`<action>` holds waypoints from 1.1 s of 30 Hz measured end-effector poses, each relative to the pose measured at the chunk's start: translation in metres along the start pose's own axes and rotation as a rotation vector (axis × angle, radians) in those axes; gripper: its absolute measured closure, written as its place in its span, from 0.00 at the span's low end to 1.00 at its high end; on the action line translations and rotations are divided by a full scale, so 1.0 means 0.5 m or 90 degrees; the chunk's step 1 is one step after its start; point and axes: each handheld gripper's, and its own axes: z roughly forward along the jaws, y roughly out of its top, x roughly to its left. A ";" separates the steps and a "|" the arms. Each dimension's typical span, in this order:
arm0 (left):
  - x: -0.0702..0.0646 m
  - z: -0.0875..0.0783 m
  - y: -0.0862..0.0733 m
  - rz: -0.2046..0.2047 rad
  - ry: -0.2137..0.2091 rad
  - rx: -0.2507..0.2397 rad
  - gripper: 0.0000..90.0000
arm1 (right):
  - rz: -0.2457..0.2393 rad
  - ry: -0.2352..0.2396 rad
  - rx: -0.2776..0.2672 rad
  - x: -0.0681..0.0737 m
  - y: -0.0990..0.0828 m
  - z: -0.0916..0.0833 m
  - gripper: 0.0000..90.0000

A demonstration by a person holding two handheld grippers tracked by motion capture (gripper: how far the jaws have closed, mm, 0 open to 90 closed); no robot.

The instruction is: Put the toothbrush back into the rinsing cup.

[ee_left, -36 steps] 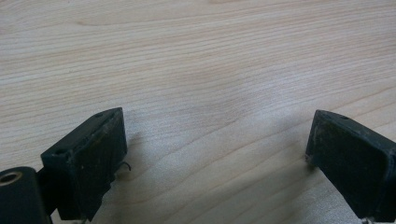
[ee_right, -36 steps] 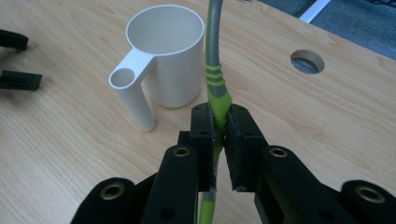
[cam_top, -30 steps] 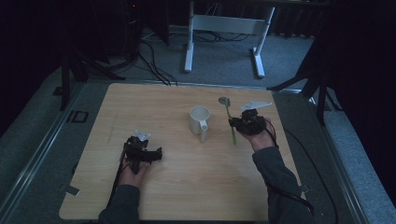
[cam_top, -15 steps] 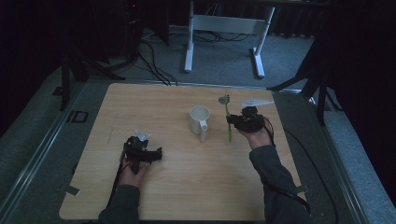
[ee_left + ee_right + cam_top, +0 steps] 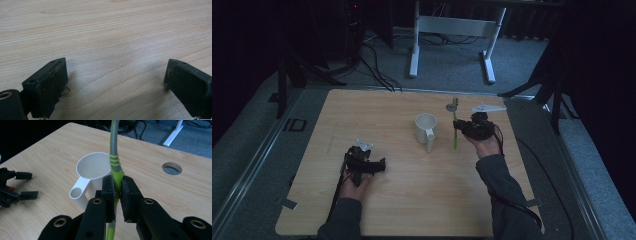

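Observation:
My right gripper [image 5: 118,188] is shut on the green handle of a long utensil [image 5: 114,162], whose grey stem runs up out of the picture. In the high view the utensil [image 5: 455,131] stands tilted at the right gripper [image 5: 462,128], just right of a white measuring cup [image 5: 426,128]. The cup [image 5: 93,167] stands upright and empty, with its handle towards me. Near the table's front left, my left gripper [image 5: 381,165] rests low, a hand around it. Its jaws [image 5: 115,82] are open over bare wood with nothing between them.
A round hole [image 5: 172,168] is cut in the wooden table [image 5: 377,115] near the far edge, right of the utensil. My left gripper [image 5: 23,185] lies left of the cup. A white desk frame [image 5: 452,27] and cables stand on the floor beyond the table.
The utensil's lower end has swung a little to the left in the right gripper, so it stands straighter. Both hands stay where they were, and the left gripper is unchanged.

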 end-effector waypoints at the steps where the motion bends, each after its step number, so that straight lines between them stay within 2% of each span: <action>1: 0.000 0.000 0.000 0.000 0.000 0.000 0.06 | 0.000 0.000 -0.002 0.001 0.001 0.000 0.91; 33: 0.000 0.000 0.000 0.000 0.000 0.000 0.06 | 0.028 0.007 -0.065 0.015 0.032 -0.003 0.91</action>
